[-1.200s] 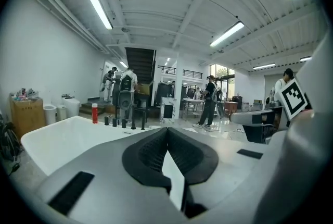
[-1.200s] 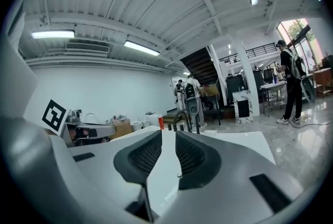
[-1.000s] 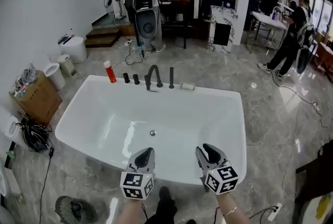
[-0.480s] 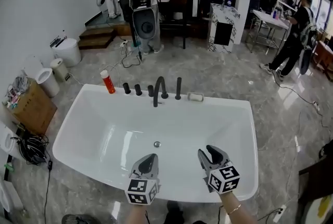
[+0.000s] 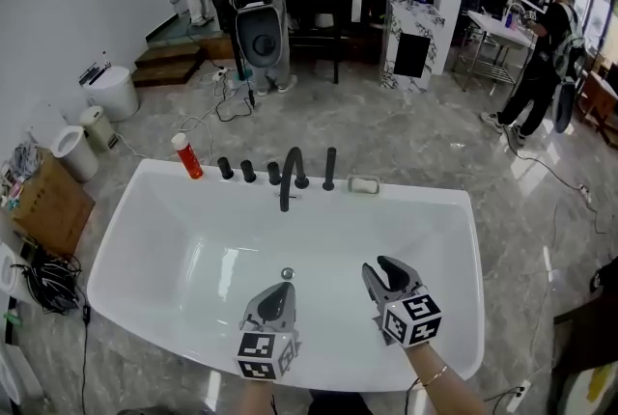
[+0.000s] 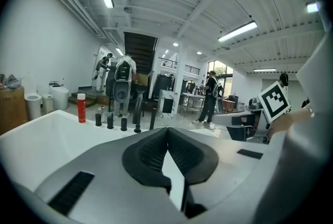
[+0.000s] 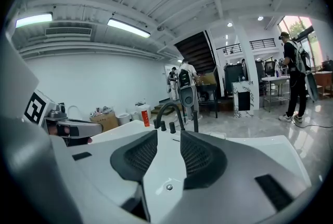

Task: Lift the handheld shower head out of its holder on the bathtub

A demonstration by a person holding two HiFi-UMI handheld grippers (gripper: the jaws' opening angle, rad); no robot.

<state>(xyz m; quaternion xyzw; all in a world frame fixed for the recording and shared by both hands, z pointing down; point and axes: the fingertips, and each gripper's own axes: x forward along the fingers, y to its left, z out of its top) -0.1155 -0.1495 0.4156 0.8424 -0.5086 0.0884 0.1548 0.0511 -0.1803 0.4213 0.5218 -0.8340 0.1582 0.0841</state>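
- White tub (image 5: 145,210) filled the middle of the head view, standing on a grey marble floor (image 5: 435,143).
- The shower head (image 5: 330,169) stood upright in its holder (image 5: 329,186) on the tub's far rim, just right of the curved black spout (image 5: 290,174).
- Three black knobs (image 5: 248,172) lined the far rim left of the spout, and a red bottle (image 5: 185,155) stood near the far-left corner.
- The left tool (image 5: 279,292) hung over the tub's near side, its jaw tips together with nothing between them.
- The right tool (image 5: 380,266) hung beside it, jaws apart after just opening, empty and well apart from the shower head.
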